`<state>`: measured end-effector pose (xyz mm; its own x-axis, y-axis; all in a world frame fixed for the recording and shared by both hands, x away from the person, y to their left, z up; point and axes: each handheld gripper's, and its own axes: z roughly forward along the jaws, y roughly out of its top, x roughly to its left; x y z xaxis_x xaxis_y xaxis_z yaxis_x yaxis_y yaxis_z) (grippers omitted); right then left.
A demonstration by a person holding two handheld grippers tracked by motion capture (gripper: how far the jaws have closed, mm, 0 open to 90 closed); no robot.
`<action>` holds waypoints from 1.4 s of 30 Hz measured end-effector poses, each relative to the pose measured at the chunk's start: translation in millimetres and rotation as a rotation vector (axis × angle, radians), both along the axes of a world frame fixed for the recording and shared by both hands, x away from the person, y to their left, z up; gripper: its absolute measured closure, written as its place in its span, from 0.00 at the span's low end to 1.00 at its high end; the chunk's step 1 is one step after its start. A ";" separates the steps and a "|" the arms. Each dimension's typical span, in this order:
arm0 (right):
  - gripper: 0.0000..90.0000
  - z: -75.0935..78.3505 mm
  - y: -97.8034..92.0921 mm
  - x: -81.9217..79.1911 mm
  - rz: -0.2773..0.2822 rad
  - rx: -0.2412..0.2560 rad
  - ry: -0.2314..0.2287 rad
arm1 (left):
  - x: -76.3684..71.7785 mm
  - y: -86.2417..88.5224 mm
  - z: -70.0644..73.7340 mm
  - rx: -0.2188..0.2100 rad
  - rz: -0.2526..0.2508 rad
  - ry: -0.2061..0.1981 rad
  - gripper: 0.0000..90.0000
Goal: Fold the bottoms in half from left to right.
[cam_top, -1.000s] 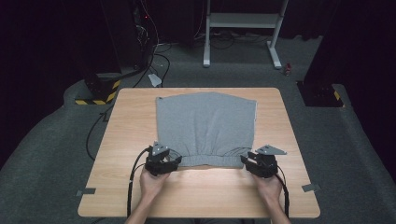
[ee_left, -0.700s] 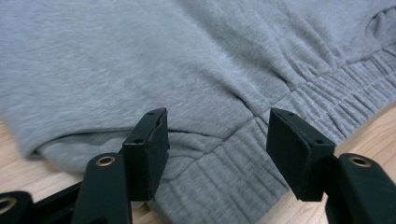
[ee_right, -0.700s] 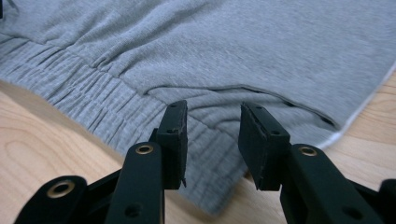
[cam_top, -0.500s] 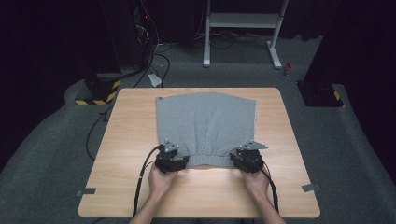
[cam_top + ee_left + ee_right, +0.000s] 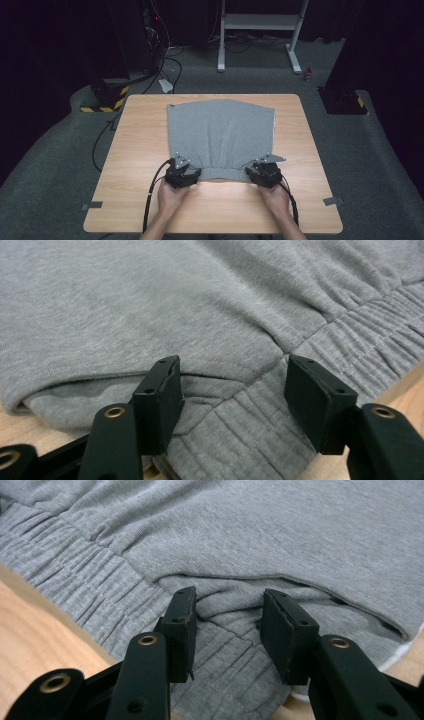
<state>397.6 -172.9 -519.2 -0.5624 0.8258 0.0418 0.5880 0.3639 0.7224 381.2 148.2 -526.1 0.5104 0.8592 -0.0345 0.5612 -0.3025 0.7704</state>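
Note:
A grey folded garment (image 5: 220,135) with a ribbed waistband lies flat on the wooden table (image 5: 140,145). My left gripper (image 5: 184,172) sits at the near left corner of the waistband. In the left gripper view its jaws stand wide apart over the garment (image 5: 200,315), straddling the ribbed corner (image 5: 235,435). My right gripper (image 5: 263,172) is at the near right corner. In the right gripper view its jaws are apart around a fold of the garment (image 5: 280,535) by the ribbed band (image 5: 95,585). Both are open.
Beyond the table's far edge stand a white metal frame (image 5: 260,30) and a yellow-and-black striped block (image 5: 102,100) on grey carpet. Cables (image 5: 150,200) trail from the grippers over the near table edge. Tape marks (image 5: 92,205) lie at the near corners.
Both grippers moved inward and forward onto the waistband's near corners; a second ago they sat just outside the hem.

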 end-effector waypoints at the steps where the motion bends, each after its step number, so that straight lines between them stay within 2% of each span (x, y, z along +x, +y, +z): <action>1: 0.64 0.0 0.0 0.0 0.000 0.000 0.000 | -1.3 0.1 0.1 0.000 -0.005 0.003 0.44; 9: 0.64 -3.8 -3.4 -15.6 0.004 0.020 -0.034 | -13.3 -0.4 0.2 0.009 -0.020 -0.005 0.44; 19: 0.64 -3.6 -1.9 -32.9 0.008 0.002 -0.052 | -31.8 -1.1 -0.1 0.013 -0.032 -0.020 0.44; 26: 0.64 -3.9 -2.3 -41.2 0.009 0.012 -0.045 | -39.2 2.2 -0.2 0.002 -0.042 -0.007 0.44; 30: 0.65 -3.9 -1.6 -50.9 0.007 0.020 -0.038 | -43.8 4.0 -0.5 -0.020 -0.035 0.009 0.44; 42: 0.65 -4.0 0.0 -68.0 0.002 0.020 -0.039 | -60.0 4.0 -0.6 -0.019 -0.030 0.008 0.44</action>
<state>329.6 -172.8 -523.2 -0.5656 0.8239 0.0364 0.5586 0.3502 0.7519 321.2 152.2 -526.7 0.5353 0.8429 -0.0550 0.5587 -0.3045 0.7714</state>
